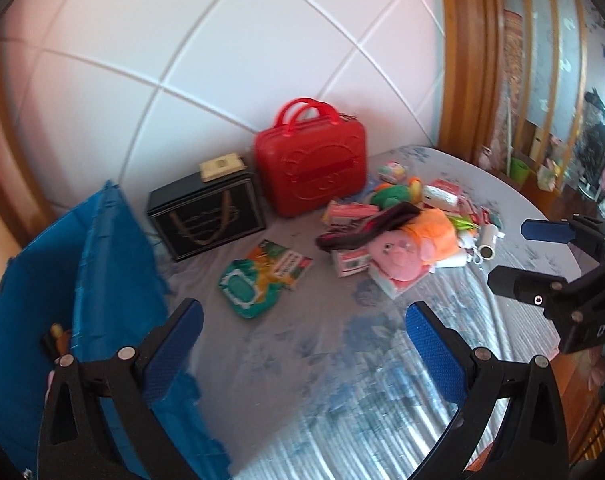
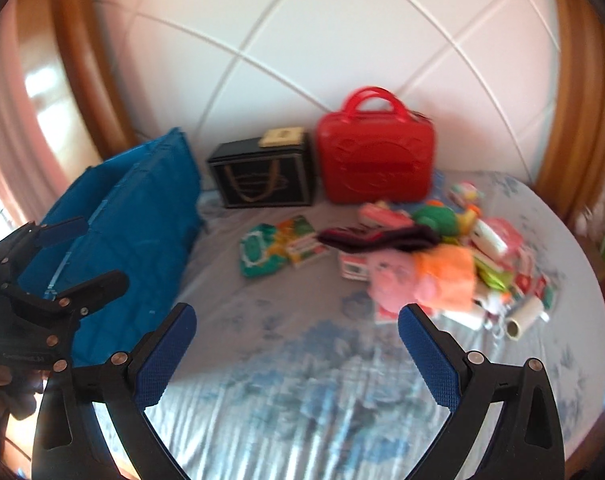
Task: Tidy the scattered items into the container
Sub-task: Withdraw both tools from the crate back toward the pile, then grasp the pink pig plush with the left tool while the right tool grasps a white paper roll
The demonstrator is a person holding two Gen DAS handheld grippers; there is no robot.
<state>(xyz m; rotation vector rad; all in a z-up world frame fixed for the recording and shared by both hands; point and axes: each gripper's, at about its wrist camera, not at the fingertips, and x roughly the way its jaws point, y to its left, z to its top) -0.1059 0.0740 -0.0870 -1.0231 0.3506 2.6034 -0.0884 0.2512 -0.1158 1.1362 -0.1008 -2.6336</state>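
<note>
A: From the left wrist view, what shows?
B: The left tool (image 1: 304, 318) gapes wide, holding nothing, above the bed (image 1: 342, 380); the red case (image 1: 310, 166) stands closed by the wall, the toy pile (image 1: 406, 232) just beside it.
A: And the right wrist view?
B: The right tool (image 2: 296, 330) is likewise spread and empty; the pile lies ahead, right of centre.

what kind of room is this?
Probably a bedroom: the surface is a bed with a floral sheet, a padded white headboard behind it, and a blue pillow at the side.
</note>
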